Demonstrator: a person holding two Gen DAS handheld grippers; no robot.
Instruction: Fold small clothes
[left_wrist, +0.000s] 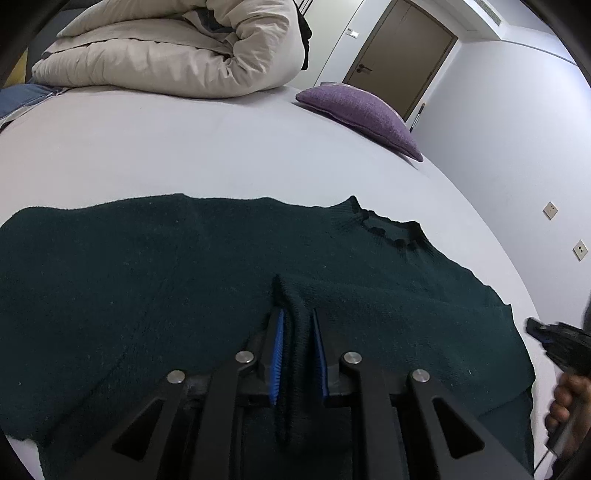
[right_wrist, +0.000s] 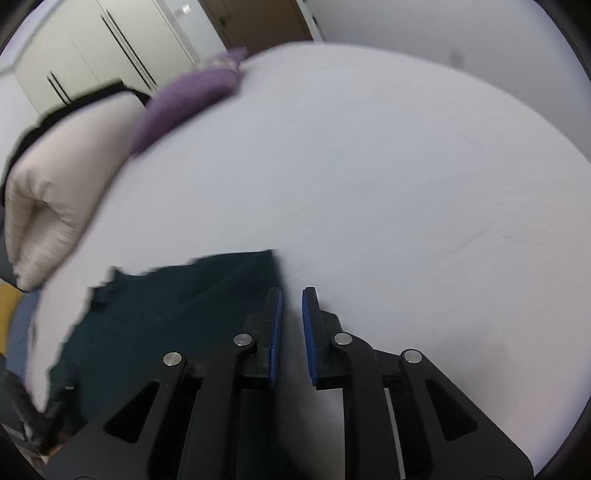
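My left claw (left_wrist: 297, 314) is closed on a pinched ridge of the dark green sweater (left_wrist: 184, 277); the knit stands up between the two blue pads (left_wrist: 277, 354) and runs back down toward the camera. The sweater lies spread flat on the bed (left_wrist: 184, 147), its ribbed collar (left_wrist: 391, 229) toward the right and far side of my left view; one corner reaches the bed's right edge. My right claw (right_wrist: 291, 295) holds nothing; its jaws stand a little apart with only pale sheet showing in the gap, and it hovers just beside the sweater's corner (right_wrist: 266, 258), the left pad overlapping the cloth's edge in my view; I cannot tell whether it touches. From the left camera I see that right claw (left_wrist: 535, 328) and the hand (left_wrist: 565, 406) carrying it at the frame's right edge. A rolled beige duvet (left_wrist: 184, 55) and a purple cushion (left_wrist: 362, 114) sit at the far side of the bed; the right view is motion-blurred.
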